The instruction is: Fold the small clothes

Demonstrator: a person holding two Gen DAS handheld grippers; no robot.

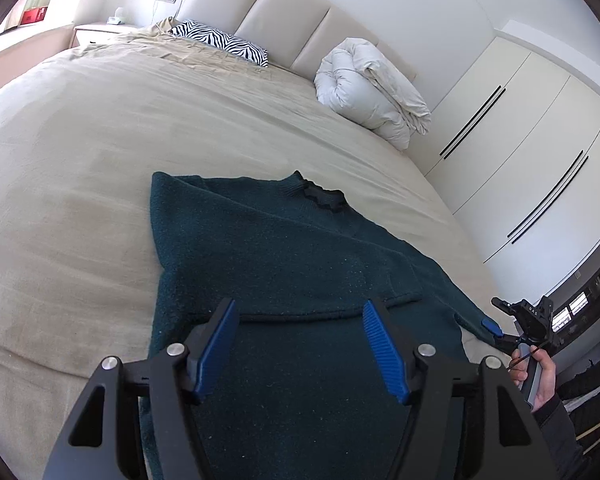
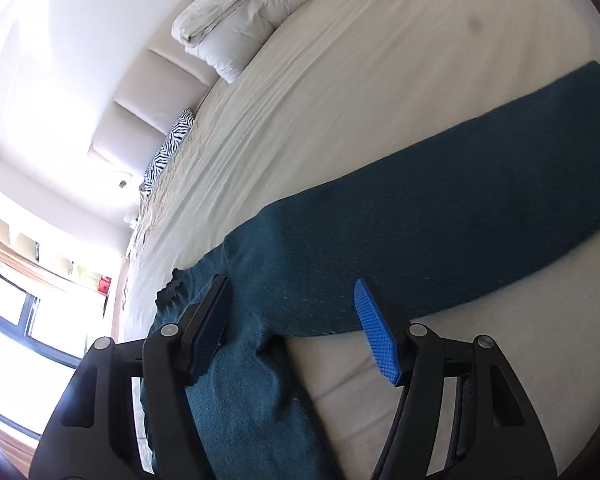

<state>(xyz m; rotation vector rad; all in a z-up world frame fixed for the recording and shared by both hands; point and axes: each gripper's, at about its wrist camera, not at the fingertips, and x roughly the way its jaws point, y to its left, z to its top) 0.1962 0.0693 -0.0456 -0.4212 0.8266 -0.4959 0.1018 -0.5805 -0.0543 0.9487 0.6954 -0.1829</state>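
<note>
Green sweater (image 1: 284, 264) lies flat on bed (image 1: 80, 160), sleeve (image 2: 440, 216) stretched out sideways. L gripper (image 1: 296, 340) & R gripper (image 2: 296, 324) above it, jaws wide, nothing held. Risk: regrasp catches only the top layer or the bedsheet too, so fold goes skewed.

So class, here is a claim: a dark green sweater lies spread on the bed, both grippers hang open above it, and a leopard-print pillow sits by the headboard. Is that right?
One detail is wrong: the pillow is zebra-striped, not leopard-print, as the left wrist view shows. The rest holds: the dark green sweater lies on the bed, with the left gripper and right gripper open above it.
</note>
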